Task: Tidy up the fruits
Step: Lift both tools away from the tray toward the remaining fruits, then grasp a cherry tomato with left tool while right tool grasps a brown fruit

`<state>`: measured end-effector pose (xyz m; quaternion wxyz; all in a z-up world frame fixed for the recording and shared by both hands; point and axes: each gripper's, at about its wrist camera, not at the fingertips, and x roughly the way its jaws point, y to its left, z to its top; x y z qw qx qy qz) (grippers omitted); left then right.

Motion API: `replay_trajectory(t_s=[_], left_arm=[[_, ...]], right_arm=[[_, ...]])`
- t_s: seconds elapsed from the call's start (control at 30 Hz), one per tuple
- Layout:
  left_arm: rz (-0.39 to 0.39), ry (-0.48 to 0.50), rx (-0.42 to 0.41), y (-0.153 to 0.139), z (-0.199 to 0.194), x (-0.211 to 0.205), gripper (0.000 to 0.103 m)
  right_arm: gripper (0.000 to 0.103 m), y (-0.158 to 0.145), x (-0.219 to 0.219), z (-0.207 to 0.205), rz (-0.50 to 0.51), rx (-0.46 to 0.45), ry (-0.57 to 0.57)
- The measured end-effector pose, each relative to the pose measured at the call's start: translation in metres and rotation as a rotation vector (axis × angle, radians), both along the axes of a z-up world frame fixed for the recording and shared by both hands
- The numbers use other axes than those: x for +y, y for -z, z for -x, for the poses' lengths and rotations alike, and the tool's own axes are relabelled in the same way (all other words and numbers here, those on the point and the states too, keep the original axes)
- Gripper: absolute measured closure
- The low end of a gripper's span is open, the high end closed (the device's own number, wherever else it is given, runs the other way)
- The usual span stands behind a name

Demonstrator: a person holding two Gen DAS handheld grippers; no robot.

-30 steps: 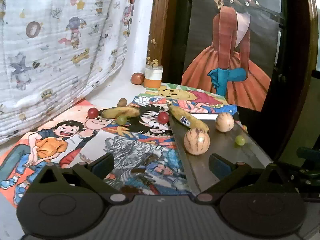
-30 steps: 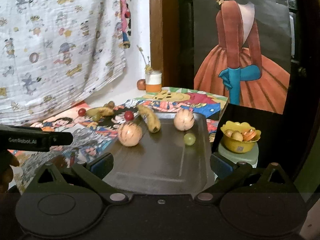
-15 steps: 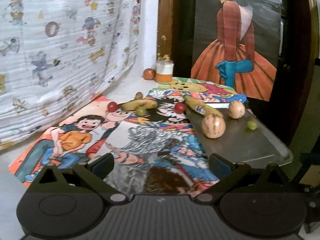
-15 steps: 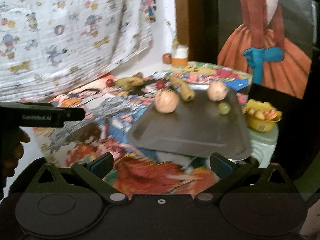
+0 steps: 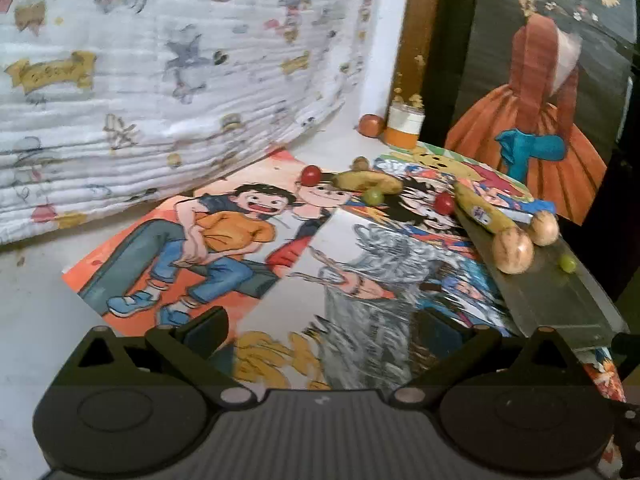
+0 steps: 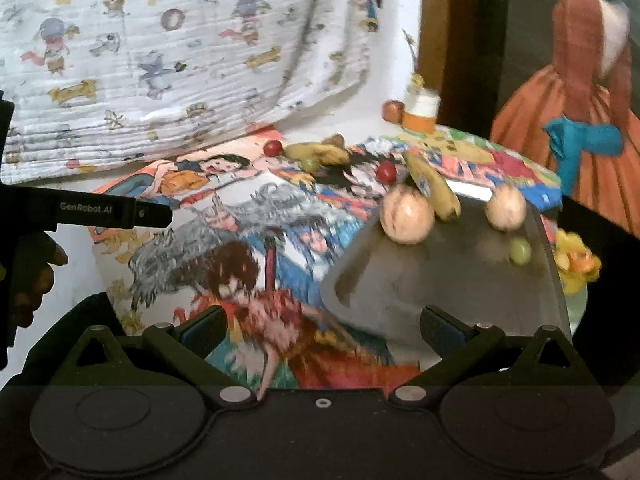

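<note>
Four fruits already sit on the dark metal tray (image 6: 460,280) at the right end of the tabletop (image 5: 32,312): two round, pale striped melon-like fruits (image 6: 407,219) (image 6: 505,206), a green grape (image 6: 519,251) and a banana (image 6: 434,186) whose far end pokes over the tray's back rim. That looks like roughly half the job. Left out on the cartoon posters (image 5: 224,236) that cover the tabletop are a second banana (image 5: 367,182) with another green grape (image 5: 373,197) touching its near side, a red cherry-like fruit (image 5: 311,175) just to its left, a small brown fruit (image 5: 360,163) behind it, and one more red one (image 5: 444,203) lying just beside the tray's far-left corner. A reddish round fruit (image 5: 370,125) sits well back by the wall next to an orange-and-white jar (image 5: 403,128); whether it counts in the tidy-up I cannot tell

Neither tool is carrying anything. The left hand-held gripper (image 5: 326,330) hangs over the posters with its fingers spread wide and nothing between them. The right hand-held gripper (image 6: 324,326) is equally spread and empty, aimed at the tray's near-left corner. The right view is blurred, so fine detail there is uncertain. A yellow bowl (image 6: 576,266) of something sits off beyond the tray's right edge. By my reckoning, five loose fruits are left to gather, none yet gripped
</note>
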<state>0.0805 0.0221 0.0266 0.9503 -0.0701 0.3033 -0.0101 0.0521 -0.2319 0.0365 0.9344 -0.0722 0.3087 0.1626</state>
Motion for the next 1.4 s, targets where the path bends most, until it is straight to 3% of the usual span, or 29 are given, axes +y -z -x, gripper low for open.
replay_trajectory(t_s=[0.2,0.3,0.4,0.53,0.67,0.87,1.03,1.2,1.4], left_arm=[[-0.026,-0.028,-0.005,-0.007,-0.02,0.023,0.0],[-0.056,-0.019,-0.015,-0.014,-0.034,0.03,0.0],[-0.073,-0.008,-0.027,-0.023,-0.055,0.034,0.0],[-0.093,0.042,-0.049,-0.033,-0.088,0.03,0.0],[-0.121,0.093,-0.054,-0.033,-0.125,0.022,0.0],[-0.02,0.084,-0.016,-0.018,-0.183,0.022,0.0],[0.063,0.023,0.016,0.002,-0.219,0.027,0.006],[0.089,0.012,0.026,0.017,-0.242,0.028,0.02],[0.146,0.011,0.04,0.026,-0.257,0.031,0.034]], right_arm=[[0.001,-0.024,0.004,-0.029,0.019,-0.049,-0.061],[0.001,-0.043,0.007,-0.049,0.079,-0.09,-0.109],[0.001,-0.066,0.007,-0.077,0.076,-0.115,-0.131],[0.001,-0.093,0.005,-0.135,0.015,-0.078,-0.137],[0.001,-0.101,0.011,-0.203,-0.034,-0.001,-0.126],[0.004,-0.077,0.021,-0.308,-0.142,0.161,-0.067],[0.021,-0.043,0.046,-0.376,-0.185,0.248,-0.043],[0.042,-0.014,0.065,-0.417,-0.211,0.313,-0.007],[0.053,0.012,0.075,-0.44,-0.222,0.345,0.023]])
